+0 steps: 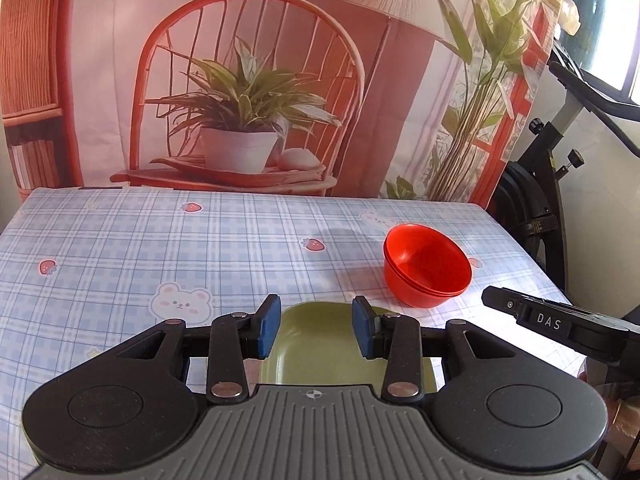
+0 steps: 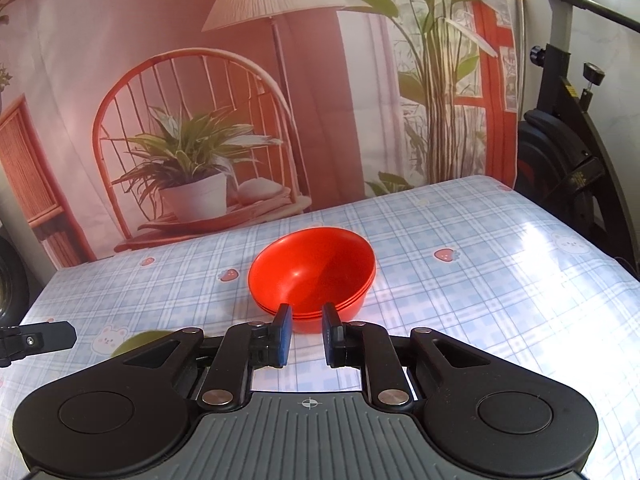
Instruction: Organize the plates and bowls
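Observation:
A stack of red bowls (image 1: 426,264) stands on the checked tablecloth to the right; in the right wrist view the stack (image 2: 312,276) sits just beyond my fingertips. A green plate (image 1: 316,344) lies flat under my left gripper (image 1: 316,330), whose jaws are open and empty above it. A sliver of the plate (image 2: 138,342) shows at the left in the right wrist view. My right gripper (image 2: 307,332) is open and empty, its tips close to the near rim of the bowl stack, apart from it.
The table (image 1: 160,248) has a blue plaid cloth with bear and strawberry prints. A printed backdrop (image 1: 248,80) hangs behind its far edge. An exercise bike (image 2: 568,152) stands off the right side. The right gripper's side (image 1: 560,324) shows at right.

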The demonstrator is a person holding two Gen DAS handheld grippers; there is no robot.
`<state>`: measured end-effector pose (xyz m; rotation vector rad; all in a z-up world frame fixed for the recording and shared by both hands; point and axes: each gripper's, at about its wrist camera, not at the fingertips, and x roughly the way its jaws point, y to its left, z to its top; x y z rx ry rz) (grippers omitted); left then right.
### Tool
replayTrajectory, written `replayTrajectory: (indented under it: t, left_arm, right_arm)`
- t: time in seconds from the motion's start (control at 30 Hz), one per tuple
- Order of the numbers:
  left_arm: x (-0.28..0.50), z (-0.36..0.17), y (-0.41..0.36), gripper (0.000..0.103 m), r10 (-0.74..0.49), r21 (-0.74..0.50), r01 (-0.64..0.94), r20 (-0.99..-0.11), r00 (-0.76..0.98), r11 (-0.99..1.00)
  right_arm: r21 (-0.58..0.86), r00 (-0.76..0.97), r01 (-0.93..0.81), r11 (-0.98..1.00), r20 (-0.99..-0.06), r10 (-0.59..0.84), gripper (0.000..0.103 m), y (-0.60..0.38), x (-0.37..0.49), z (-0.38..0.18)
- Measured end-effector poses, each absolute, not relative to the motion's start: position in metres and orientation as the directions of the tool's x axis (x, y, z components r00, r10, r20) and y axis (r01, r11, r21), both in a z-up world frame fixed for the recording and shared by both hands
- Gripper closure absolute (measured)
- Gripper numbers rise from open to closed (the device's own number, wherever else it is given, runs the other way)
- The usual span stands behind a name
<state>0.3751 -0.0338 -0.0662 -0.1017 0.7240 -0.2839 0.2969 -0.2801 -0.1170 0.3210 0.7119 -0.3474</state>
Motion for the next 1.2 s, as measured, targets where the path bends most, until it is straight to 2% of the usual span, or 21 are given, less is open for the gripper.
replayTrajectory:
  t: [0.33,0.53,0.73,0.87,1.07,1.2]
  left_arm:
    - [0.418,-0.065,-0.072,0.063,-0.374,-0.227,0.300,-0.640,0.672,0.927]
    - [0.440,-0.069,-0.099,0.063,-0.367,-0.169,0.343,-0.643,0.672,0.924]
    - [0.469,-0.089,-0.121,0.063,-0.366,-0.163,0.360,-0.693,0.621,0.919]
    - [0.484,-0.106,-0.129,0.063,-0.354,-0.178,0.330,-0.709,0.610,0.927]
    - [0.508,-0.122,-0.144,0.063,-0.314,-0.134,0.336,-0.763,0.566,0.932]
    - [0.519,-0.130,-0.149,0.063,-0.321,-0.155,0.336,-0.789,0.523,0.929]
  right_arm:
    - [0.176,0.700,0.449,0.876,-0.678,-0.223,0.086,-0.314,0.303,-0.121]
    - [0.171,0.696,0.469,0.866,-0.675,-0.243,0.082,-0.337,0.307,-0.124]
    - [0.190,0.698,0.471,0.861,-0.677,-0.233,0.075,-0.352,0.318,-0.137]
    - [0.235,0.696,0.471,0.850,-0.691,-0.195,0.074,-0.354,0.329,-0.151]
    - [0.270,0.677,0.498,0.824,-0.715,-0.175,0.074,-0.359,0.344,-0.171]
    - [0.276,0.663,0.513,0.813,-0.729,-0.170,0.067,-0.362,0.350,-0.178]
